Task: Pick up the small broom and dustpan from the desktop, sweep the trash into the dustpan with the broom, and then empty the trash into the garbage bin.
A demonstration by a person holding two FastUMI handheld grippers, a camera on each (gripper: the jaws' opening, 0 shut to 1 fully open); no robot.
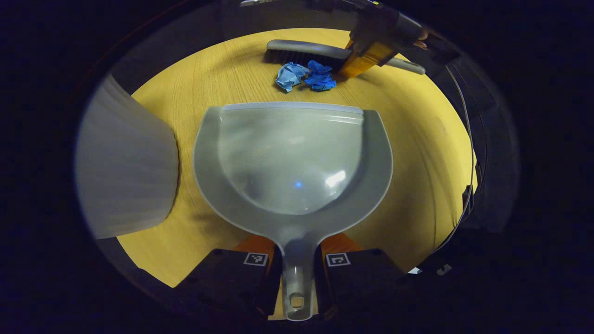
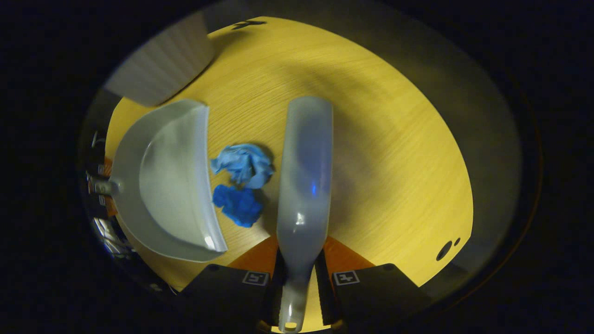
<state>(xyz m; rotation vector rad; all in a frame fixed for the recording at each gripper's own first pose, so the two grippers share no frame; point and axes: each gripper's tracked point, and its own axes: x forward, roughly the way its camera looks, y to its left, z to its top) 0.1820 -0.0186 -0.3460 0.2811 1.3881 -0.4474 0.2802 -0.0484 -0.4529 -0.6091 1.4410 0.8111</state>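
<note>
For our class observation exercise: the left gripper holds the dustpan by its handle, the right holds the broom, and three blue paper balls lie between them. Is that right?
Not quite. There are two blue paper balls, not three, as the right gripper view shows. The rest stands: left gripper on the dustpan, right gripper on the broom.

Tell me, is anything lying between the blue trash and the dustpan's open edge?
Nothing visible does. The two blue paper wads lie on bare desktop, with the dustpan lip on one side and the broom on the other.
</note>
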